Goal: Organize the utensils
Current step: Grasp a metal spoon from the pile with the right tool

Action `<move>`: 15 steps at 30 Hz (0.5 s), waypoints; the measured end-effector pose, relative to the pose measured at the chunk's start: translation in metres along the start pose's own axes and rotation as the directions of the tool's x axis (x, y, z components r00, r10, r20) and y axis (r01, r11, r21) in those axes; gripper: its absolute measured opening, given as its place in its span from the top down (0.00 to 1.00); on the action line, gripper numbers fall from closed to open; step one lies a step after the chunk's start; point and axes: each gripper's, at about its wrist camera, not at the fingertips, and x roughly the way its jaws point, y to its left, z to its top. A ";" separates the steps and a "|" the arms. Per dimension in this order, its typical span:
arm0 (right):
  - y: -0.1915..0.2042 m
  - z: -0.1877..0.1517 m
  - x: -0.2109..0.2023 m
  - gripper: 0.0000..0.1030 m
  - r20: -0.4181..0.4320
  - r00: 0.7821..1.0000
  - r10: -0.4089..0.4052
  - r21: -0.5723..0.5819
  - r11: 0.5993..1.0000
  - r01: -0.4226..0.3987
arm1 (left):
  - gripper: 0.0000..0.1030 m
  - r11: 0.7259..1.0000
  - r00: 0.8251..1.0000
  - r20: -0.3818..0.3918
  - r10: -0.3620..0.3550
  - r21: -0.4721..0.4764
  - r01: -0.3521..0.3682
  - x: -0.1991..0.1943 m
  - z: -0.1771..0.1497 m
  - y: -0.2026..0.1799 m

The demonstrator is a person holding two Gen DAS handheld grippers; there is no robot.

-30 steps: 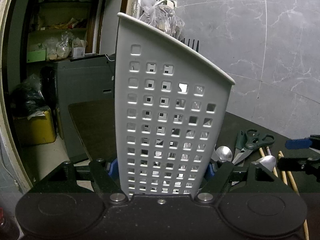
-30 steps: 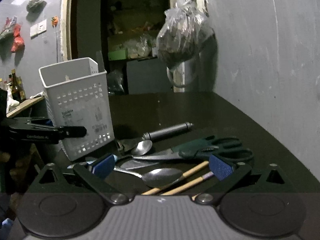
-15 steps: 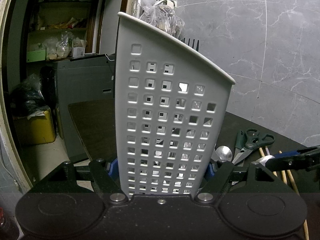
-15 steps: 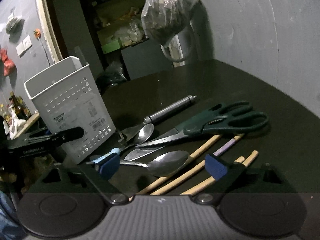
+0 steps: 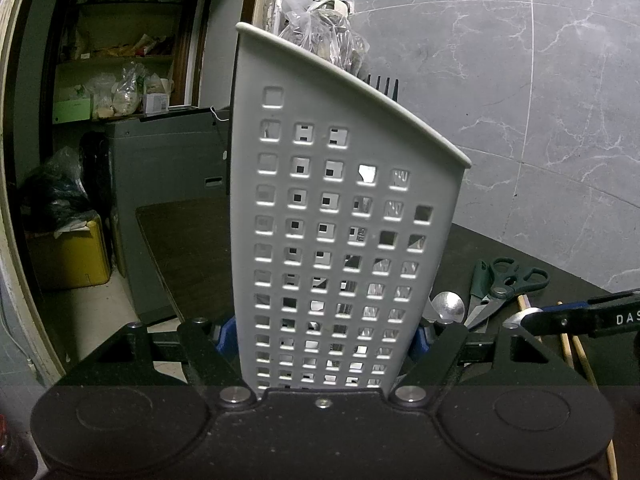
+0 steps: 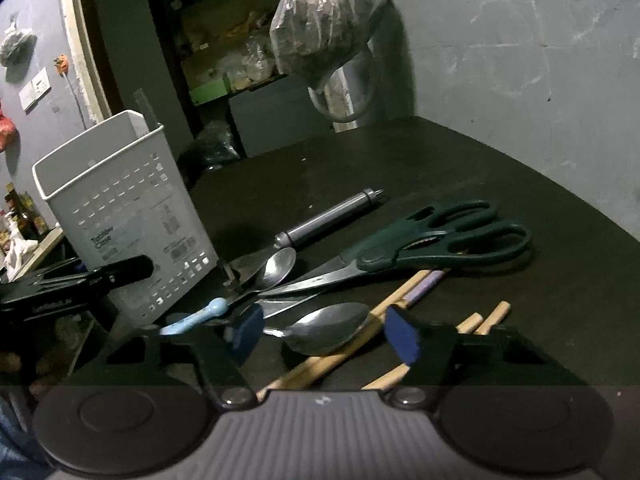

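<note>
Left claw (image 5: 326, 340) pinches the white caddy (image 5: 340, 220) upright on the desk (image 6: 460, 168). Right claw (image 6: 320, 334), spread but just closing, straddles the spoon (image 6: 328, 328) untouched. Chopsticks (image 6: 316, 368) beneath and scissors (image 6: 420, 246) crowding beside may get caught, spoiling the pinch.

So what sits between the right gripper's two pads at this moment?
The bowl of a metal spoon, lying over wooden chopsticks; right gripper not yet touching. Right wrist view.
</note>
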 end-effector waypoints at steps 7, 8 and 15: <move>-0.001 0.001 -0.001 0.51 0.017 1.000 0.004 -0.001 1.000 -0.004 | 0.25 1.000 1.000 -0.001 0.000 0.000 0.000 0.000 -0.001 0.000; 0.000 0.001 -0.001 0.51 0.017 1.000 0.005 -0.005 1.000 -0.005 | 0.25 1.000 1.000 -0.001 0.000 -0.001 0.000 0.000 -0.001 0.000; -0.002 0.005 0.006 0.51 0.003 1.000 0.031 -0.003 1.000 -0.031 | 0.25 1.000 1.000 -0.002 -0.001 -0.001 0.001 0.000 -0.001 -0.001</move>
